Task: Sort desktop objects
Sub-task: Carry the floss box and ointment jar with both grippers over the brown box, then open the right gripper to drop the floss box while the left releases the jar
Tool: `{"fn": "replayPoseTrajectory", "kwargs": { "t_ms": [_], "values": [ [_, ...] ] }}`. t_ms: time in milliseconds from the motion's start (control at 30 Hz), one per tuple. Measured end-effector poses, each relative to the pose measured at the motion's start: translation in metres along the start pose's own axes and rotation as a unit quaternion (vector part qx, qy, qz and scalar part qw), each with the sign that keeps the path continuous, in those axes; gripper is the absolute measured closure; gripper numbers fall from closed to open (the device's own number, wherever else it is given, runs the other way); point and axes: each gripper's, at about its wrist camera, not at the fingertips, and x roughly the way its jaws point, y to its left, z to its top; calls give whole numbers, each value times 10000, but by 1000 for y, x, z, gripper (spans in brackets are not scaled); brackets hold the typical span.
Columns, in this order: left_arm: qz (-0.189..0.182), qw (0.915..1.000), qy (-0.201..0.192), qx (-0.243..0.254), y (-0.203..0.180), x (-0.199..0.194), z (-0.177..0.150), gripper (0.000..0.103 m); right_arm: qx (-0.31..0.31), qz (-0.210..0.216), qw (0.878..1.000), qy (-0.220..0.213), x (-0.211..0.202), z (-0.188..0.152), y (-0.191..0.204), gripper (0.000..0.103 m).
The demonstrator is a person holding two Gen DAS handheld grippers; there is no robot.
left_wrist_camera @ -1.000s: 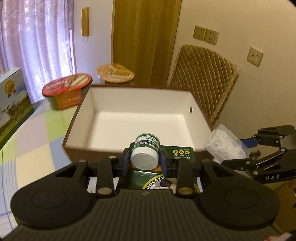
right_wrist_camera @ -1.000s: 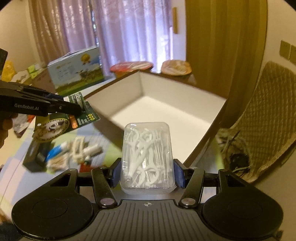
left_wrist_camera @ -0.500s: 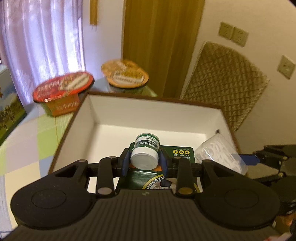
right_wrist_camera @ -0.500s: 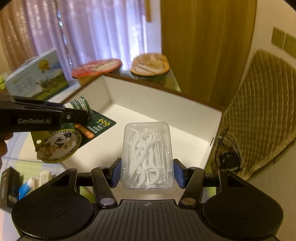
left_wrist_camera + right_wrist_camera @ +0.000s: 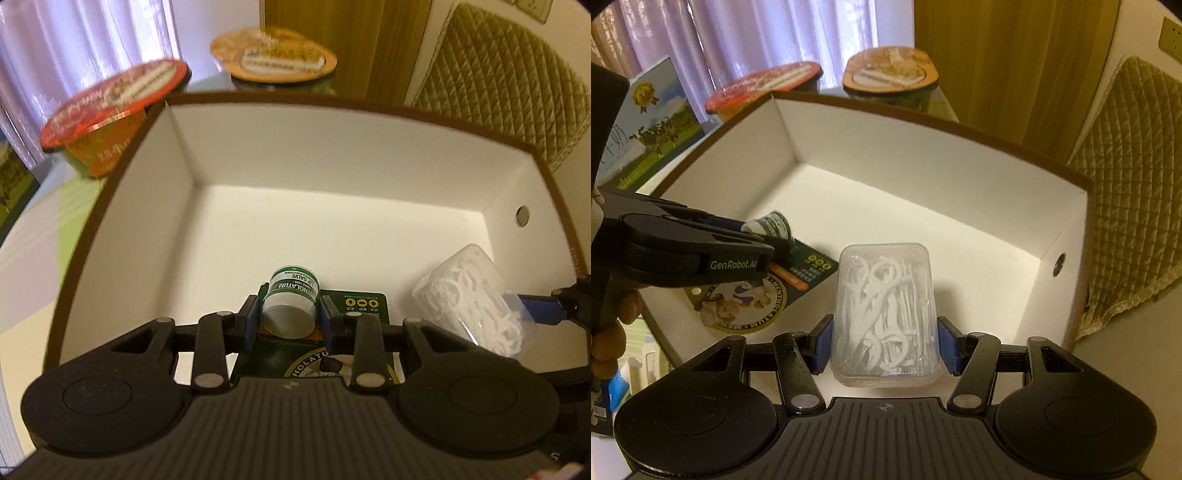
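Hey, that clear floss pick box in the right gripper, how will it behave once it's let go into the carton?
The clear floss pick box looks like thin, smooth plastic, so it may slide on the carton floor. Its flat rectangular shape should settle without rolling. The loose picks inside probably keep it light and rattly.

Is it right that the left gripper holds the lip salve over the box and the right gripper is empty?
Not quite. The right gripper is shut on a floss pick case, as the right wrist view shows. The left gripper does hold the lip salve over the box.
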Motion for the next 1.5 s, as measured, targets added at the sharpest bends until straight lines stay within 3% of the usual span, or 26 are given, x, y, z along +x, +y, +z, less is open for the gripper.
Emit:
{"fn": "replayPoseTrajectory", "kwargs": {
  "t_ms": [100,267,600,700,867,1500],
  "values": [
    [72,9999,119,60,-1,5,-1,73,19,-7,10000,96,7,1,0,49],
    [48,9999,74,74,2,1,1,61,39,10,9999,162,12,0,0,49],
    [54,10000,-15,-6,8,-14,2,46,-55,19,9999,116,13,3,6,48],
    [74,9999,-89,-39,11,-22,-2,38,-175,-22,9998,31,9,5,9,27],
    [142,9995,-244,-122,15,-38,-10,31,-325,-64,9994,-114,0,2,11,19],
    [335,9939,-842,-630,13,-110,-43,26,-381,86,9976,-576,-41,-12,4,10]
  ]
}}
